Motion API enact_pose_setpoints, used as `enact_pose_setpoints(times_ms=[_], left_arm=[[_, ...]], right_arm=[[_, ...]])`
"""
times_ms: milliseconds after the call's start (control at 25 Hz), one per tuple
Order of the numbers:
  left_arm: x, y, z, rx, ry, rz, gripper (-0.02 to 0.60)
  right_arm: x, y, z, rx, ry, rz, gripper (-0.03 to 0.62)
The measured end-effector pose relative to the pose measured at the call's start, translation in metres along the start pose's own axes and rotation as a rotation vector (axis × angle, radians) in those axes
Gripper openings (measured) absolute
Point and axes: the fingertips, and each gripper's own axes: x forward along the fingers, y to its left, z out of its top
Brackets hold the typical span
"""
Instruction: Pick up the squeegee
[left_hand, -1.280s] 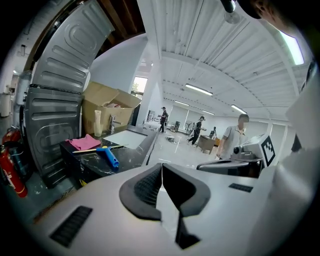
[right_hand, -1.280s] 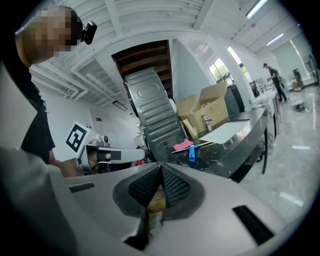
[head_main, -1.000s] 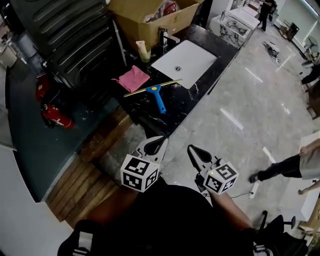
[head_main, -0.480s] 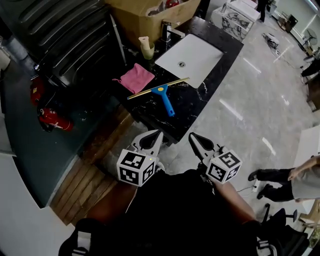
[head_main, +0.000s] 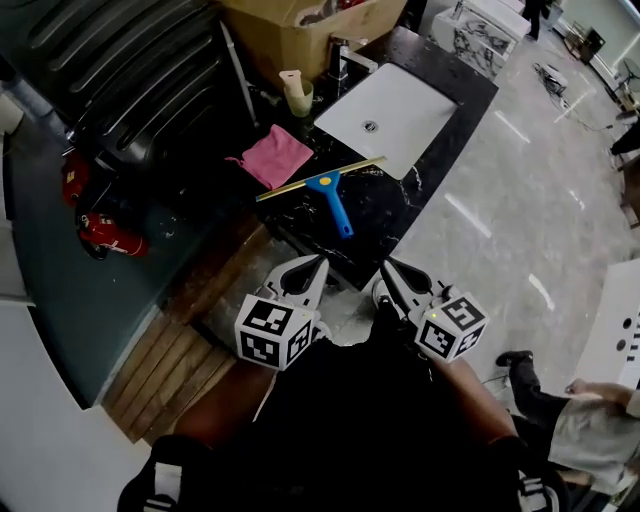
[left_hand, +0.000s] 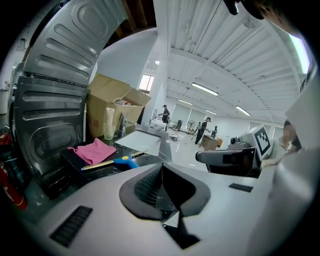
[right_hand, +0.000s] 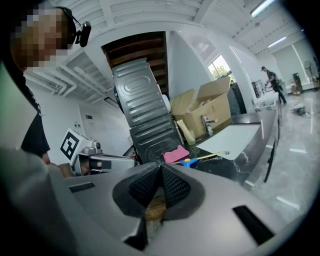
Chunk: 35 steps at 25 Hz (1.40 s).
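Note:
The squeegee (head_main: 334, 197) has a blue handle and a long yellow-edged blade. It lies flat on the black marble counter (head_main: 385, 215), between a pink cloth (head_main: 273, 154) and the white sink (head_main: 420, 95). My left gripper (head_main: 317, 263) and right gripper (head_main: 388, 267) are side by side just short of the counter's near edge, both shut and empty, pointing at it. In the left gripper view the squeegee (left_hand: 121, 161) lies beyond the shut jaws of the left gripper (left_hand: 161, 169). The right gripper view shows the squeegee (right_hand: 194, 161) past the right gripper (right_hand: 161, 169).
A cardboard box (head_main: 300, 30), a faucet (head_main: 343, 55) and a pale cup (head_main: 295, 93) stand at the counter's back. A ribbed grey metal panel (head_main: 130, 70) leans on the left above red extinguishers (head_main: 100, 235). Wooden planks (head_main: 170, 370) lie below; a person's legs (head_main: 560, 420) are at lower right.
Both grippers have come closer to the counter's near edge, still shut. The counter and squeegee sit nearer in view. The person at right has shifted down the frame.

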Motion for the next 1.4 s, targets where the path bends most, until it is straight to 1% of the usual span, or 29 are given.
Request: enact_pose_setpoints(times_ms=[200,360,560,680,880,920,960,1000,1040,1280,1400], left_arm=[[0.016,0.01,0.003,-0.016,0.005,0.08,0.017],[0.038,0.012,0.01,-0.014,0.01,0.138,0.017],[0.066,0.021,0.016,-0.042,0.015,0.222,0.017],[0.081,0.031,0.012,-0.052,0.037,0.288,0.018],[0.107,0.049,0.001,-0.068,0.097,0.382,0.02],[0.112,0.053,-0.001,-0.07,0.109,0.4,0.027],[0.117,0.057,-0.004,-0.073,0.122,0.416,0.067],[0.122,0.061,-0.006,-0.079,0.135,0.43,0.138],[0.127,0.064,-0.008,-0.088,0.144,0.442,0.153],[0.152,0.094,-0.023,-0.116,0.205,0.539,0.153],[0.164,0.103,-0.037,-0.168,0.245,0.562,0.17]], right_arm=[[0.014,-0.021,0.012,-0.011,0.017,0.062,0.009],[0.025,-0.041,0.025,-0.03,0.039,0.12,0.009],[0.036,-0.065,0.038,-0.065,0.067,0.179,0.009],[0.039,-0.077,0.045,-0.065,0.079,0.21,0.009],[0.041,-0.096,0.047,-0.061,0.084,0.274,0.009],[0.042,-0.099,0.049,-0.062,0.085,0.284,0.009],[0.041,-0.102,0.051,-0.064,0.088,0.291,0.009],[0.04,-0.105,0.053,-0.066,0.091,0.296,0.009],[0.039,-0.109,0.055,-0.065,0.091,0.303,0.009],[0.036,-0.128,0.066,-0.068,0.087,0.34,0.009],[0.032,-0.136,0.069,-0.07,0.09,0.352,0.009]])
